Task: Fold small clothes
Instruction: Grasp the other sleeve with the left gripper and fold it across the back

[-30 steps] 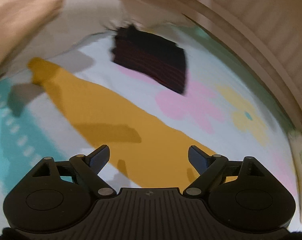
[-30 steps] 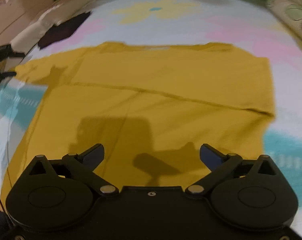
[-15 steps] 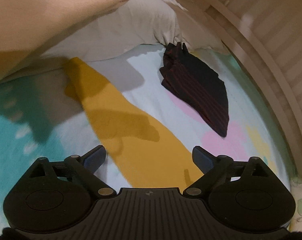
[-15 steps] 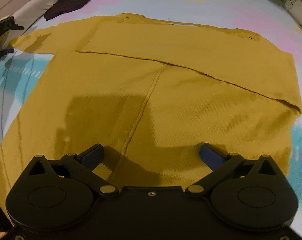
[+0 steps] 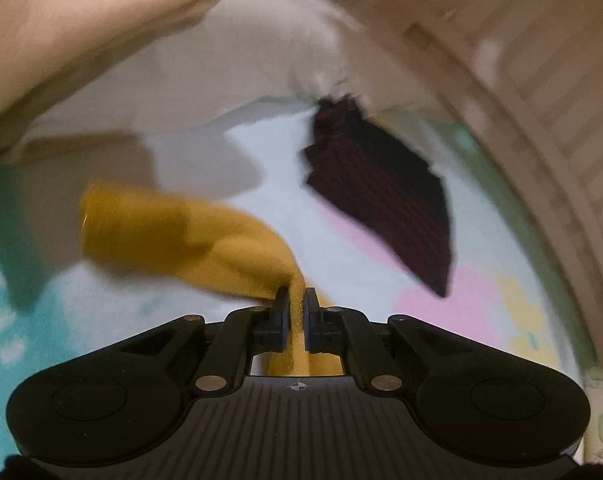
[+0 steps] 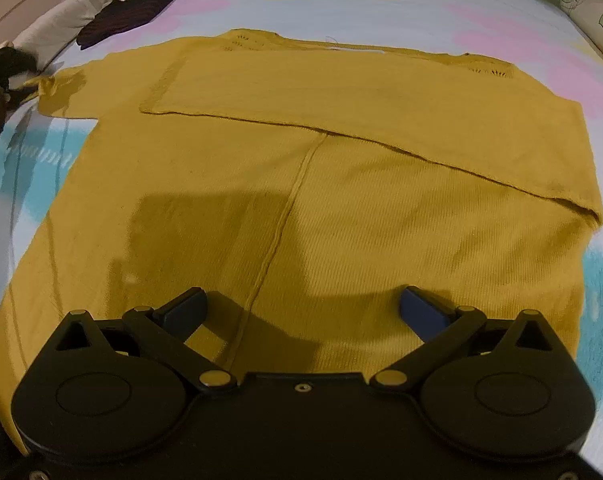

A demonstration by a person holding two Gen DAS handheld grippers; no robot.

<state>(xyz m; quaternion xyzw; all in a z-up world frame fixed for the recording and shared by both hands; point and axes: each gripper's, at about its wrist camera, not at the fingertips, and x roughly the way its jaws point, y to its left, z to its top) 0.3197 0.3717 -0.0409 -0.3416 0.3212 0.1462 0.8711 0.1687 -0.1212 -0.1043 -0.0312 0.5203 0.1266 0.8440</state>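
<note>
My left gripper is clenched on the sleeve of the mustard-yellow sweater; knit fabric is pinched between the two fingers and passes down through the gap toward the gripper body. From the pinch point the sleeve runs up and to the left, its cuff end lifted and blurred. My right gripper is released: its blue-padded fingers stand wide apart over the lower part of the sweater body, and I cannot tell whether they touch the knit. The sweater lies spread flat on the floral bedsheet, neckline at the far side, a vertical centre seam running toward my right gripper. One sleeve is folded across the upper chest, forming a diagonal band from the right shoulder toward the left. The other sleeve extends off the left edge of the body, where it meets my left gripper, which shows dark and small at the frame edge. A dark garment with red stripes lies folded on the sheet beyond the sweater, near a pale pillow. A slatted headboard borders the bed behind it.
</note>
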